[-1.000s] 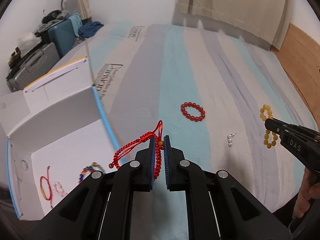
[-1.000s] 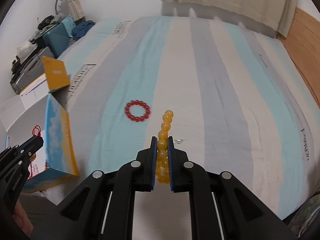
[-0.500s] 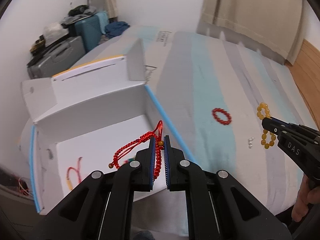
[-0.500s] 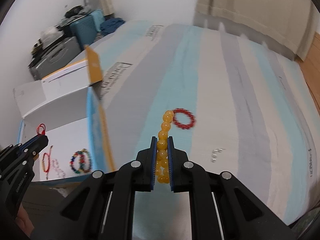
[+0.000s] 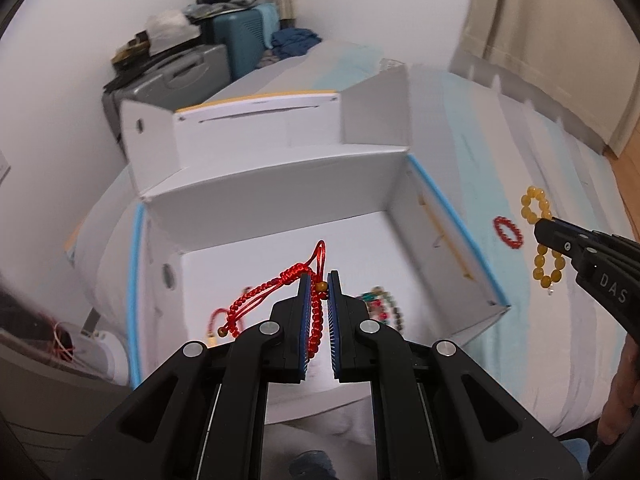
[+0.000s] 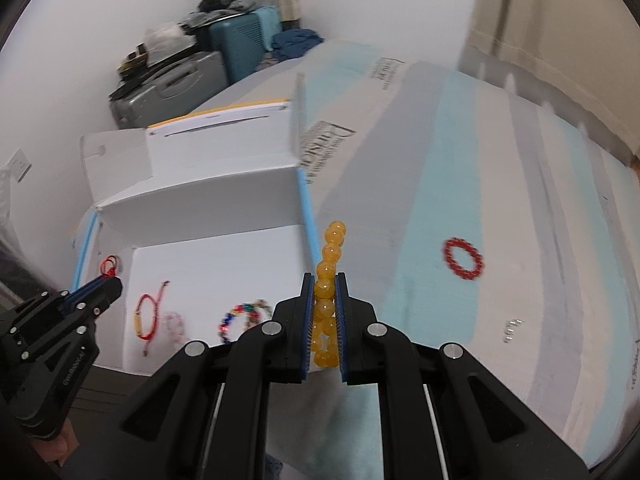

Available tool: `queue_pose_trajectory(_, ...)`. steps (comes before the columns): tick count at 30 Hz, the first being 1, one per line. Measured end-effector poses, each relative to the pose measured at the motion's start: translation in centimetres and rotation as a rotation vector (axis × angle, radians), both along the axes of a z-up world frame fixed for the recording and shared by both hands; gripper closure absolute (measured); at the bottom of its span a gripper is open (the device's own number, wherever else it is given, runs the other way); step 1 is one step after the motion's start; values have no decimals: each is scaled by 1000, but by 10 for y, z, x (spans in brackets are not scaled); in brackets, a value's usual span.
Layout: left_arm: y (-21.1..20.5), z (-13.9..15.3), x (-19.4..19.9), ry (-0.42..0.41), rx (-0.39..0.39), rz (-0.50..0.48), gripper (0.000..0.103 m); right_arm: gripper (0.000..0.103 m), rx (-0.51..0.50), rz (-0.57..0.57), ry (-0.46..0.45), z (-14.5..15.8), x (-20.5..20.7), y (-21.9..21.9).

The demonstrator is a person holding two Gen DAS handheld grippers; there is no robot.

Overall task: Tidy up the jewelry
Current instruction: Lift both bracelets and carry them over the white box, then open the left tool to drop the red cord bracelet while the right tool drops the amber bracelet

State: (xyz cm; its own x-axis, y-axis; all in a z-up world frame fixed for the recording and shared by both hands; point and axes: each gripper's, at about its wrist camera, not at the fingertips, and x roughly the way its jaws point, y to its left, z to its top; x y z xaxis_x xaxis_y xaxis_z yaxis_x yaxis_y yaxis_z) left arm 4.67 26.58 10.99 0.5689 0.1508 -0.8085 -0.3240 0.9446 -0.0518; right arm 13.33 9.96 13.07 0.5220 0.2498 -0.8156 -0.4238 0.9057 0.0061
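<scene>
Two bracelets were in my fingers at this moment, one per hand, and the coming drop turned on where the white box (image 5: pixel 280 216) lay under each.

From the left wrist view, my left gripper (image 5: pixel 318 312) was closed on the red cord bracelet (image 5: pixel 280 288): its bead strand ran lengthwise between the pads, while the knotted cord loop stuck out past the tips and trailed off to their left. The open box floor lay directly ahead of and below the tips, so I judged this hand the nearer to a release. A multicoloured bead bracelet (image 5: pixel 382 306) already lay in the box just right of the tips. Far right, my right gripper (image 5: pixel 560 238) held the yellow bead bracelet (image 5: pixel 546 246) over the striped bed (image 5: pixel 540 152), outside the box wall, near a red bead ring (image 5: pixel 508 232).

From the right wrist view, the right fingers (image 6: pixel 310 308) clamped the yellow beads, translucent and round, their line running straight out along the fingers. The box lay ahead and left of the tips; its blue-edged wall rose just beyond them, so I judged a leftward shift was needed.
</scene>
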Motion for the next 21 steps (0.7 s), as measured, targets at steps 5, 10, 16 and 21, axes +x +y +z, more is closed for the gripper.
queue_pose_trajectory(5, 26, -10, -9, 14, -8, 35, 96, 94, -7, 65, 9, -10, -8, 38)
queue_pose_trajectory(10, 42, -24, -12, 33, -24, 62, 96, 94, -13, 101, 30, -22, -10, 64)
queue_pose_trajectory(16, 57, -47, -9, 81, -34, 95, 96, 94, -36, 130, 58, -45, -12, 88)
queue_pose_trajectory(21, 65, -64, -5, 107, -45, 103, 96, 94, -50, 144, 82, -63, -10, 100)
